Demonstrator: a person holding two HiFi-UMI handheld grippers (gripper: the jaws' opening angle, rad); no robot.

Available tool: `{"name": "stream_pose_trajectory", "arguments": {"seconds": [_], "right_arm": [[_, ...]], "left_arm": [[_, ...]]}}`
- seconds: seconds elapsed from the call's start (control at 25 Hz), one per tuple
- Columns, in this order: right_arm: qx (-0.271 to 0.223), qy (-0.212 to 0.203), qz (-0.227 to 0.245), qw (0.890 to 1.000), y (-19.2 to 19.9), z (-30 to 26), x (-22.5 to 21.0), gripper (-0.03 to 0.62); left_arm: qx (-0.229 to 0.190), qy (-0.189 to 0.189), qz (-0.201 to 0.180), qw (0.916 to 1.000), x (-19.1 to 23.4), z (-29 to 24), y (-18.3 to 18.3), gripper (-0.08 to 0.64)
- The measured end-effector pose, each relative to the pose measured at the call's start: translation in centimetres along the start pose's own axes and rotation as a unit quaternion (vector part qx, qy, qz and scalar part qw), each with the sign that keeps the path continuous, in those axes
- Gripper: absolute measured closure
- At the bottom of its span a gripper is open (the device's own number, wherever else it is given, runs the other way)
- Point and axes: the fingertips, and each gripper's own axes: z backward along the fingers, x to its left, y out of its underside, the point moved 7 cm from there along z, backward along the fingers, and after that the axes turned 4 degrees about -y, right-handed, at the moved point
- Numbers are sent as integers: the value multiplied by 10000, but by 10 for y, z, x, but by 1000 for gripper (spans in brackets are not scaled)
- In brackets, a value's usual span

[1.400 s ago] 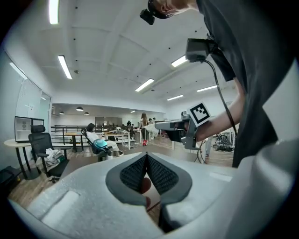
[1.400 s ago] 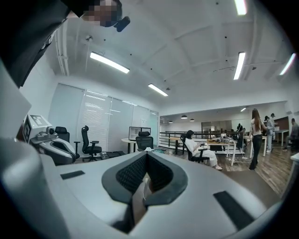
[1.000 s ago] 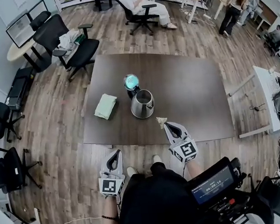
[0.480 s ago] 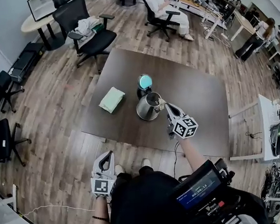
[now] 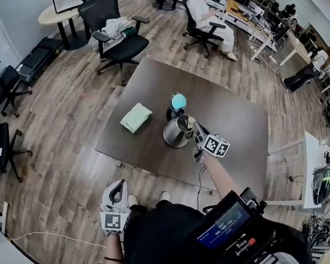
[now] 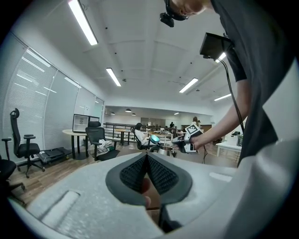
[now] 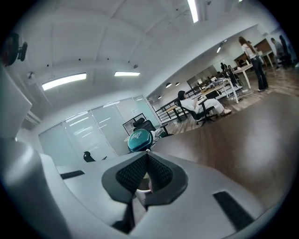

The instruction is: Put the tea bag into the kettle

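The steel kettle [image 5: 175,133] stands lidless on the dark table [image 5: 234,122], with its teal lid [image 5: 178,101] just behind it. My right gripper [image 5: 196,129] hovers at the kettle's right rim, shut on the pale tea bag [image 5: 191,121], which hangs over the opening. In the right gripper view the jaws [image 7: 147,156] are closed with a pale scrap [image 7: 143,190] between them and the teal lid [image 7: 139,140] beyond. My left gripper [image 5: 117,186] is low over the floor near my body, shut and empty; its view [image 6: 146,156] shows the kettle [image 6: 164,150] far ahead.
A folded green cloth [image 5: 136,117] lies on the table left of the kettle. Office chairs [image 5: 118,37] and desks ring the table, and a seated person [image 5: 206,14] is at the back. A screen device [image 5: 224,230] hangs at my chest.
My right gripper has carried the tea bag from the table's near edge up to the kettle's rim and rolled over. The left gripper stays low by my body.
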Motion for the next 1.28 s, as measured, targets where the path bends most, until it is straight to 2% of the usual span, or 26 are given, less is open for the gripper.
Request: {"name": "stream_pose_trajectory", "arguments": {"seconds": [0.28, 0.6, 0.88, 1.08, 1.28], "right_arm": [[267, -90, -540, 9981, 6, -17, -5, 588], [695, -74, -324, 9970, 10, -18, -6, 588], [748, -38, -343, 9966, 13, -21, -9, 588], [905, -61, -300, 9954, 14, -36, -4, 588], [1084, 90, -195, 9939, 16, -33, -3, 588]], "left_arm": [[40, -204, 76, 9998, 9, 5, 8, 575], [-4, -308, 156, 9994, 4, 8, 9, 574], [-15, -281, 166, 9995, 11, 3, 15, 574], [-49, -413, 151, 9990, 21, 4, 14, 575], [-17, -319, 225, 9992, 21, 2, 20, 575]]}}
